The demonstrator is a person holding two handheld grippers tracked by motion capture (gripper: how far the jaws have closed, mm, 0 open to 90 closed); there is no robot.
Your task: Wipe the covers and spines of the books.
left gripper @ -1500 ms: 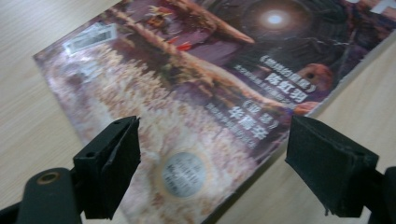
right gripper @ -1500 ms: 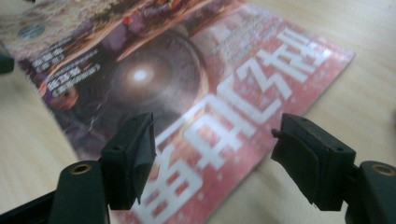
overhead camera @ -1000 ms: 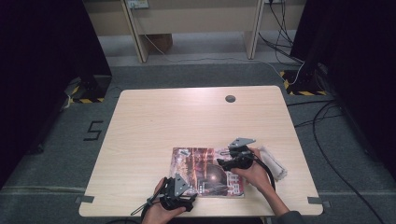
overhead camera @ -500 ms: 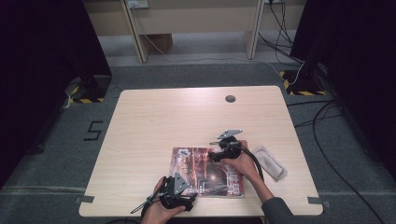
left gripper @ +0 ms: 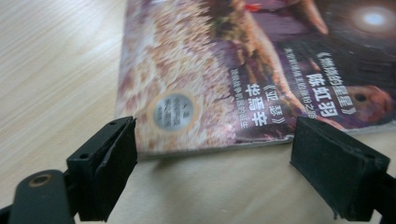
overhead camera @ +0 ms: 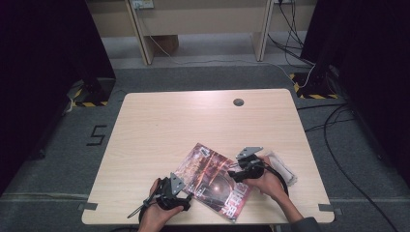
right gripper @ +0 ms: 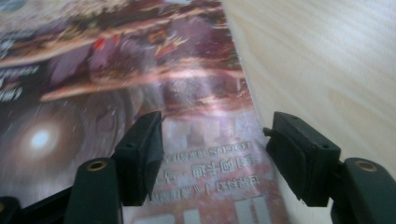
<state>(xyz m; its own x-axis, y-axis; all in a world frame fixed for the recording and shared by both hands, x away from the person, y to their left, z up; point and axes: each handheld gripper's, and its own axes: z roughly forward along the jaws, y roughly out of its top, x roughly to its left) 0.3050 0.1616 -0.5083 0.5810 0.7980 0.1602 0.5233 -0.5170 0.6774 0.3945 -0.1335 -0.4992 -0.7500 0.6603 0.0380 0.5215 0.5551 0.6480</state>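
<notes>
A glossy magazine (overhead camera: 212, 181) with a dark reddish cover lies askew near the table's front edge. My left gripper (overhead camera: 185, 194) is at its near left corner; in the left gripper view the jaws (left gripper: 212, 158) stand wide open just short of the magazine (left gripper: 243, 70) edge, touching nothing. My right gripper (overhead camera: 235, 175) is over the right side of the cover. Its jaws (right gripper: 215, 140) have just been closing but still stand open, straddling the magazine (right gripper: 116, 93) edge without pressing on it.
A clear plastic sleeve (overhead camera: 285, 169) lies on the wooden table (overhead camera: 193, 121) right of the magazine, by the right hand. A round cable hole (overhead camera: 238, 102) sits near the far edge. Cables trail on the floor at the right.
The magazine, which lay square to the table before, now lies turned at a slant. The right gripper went away from the person, then came back over the cover. The left gripper stayed put.
</notes>
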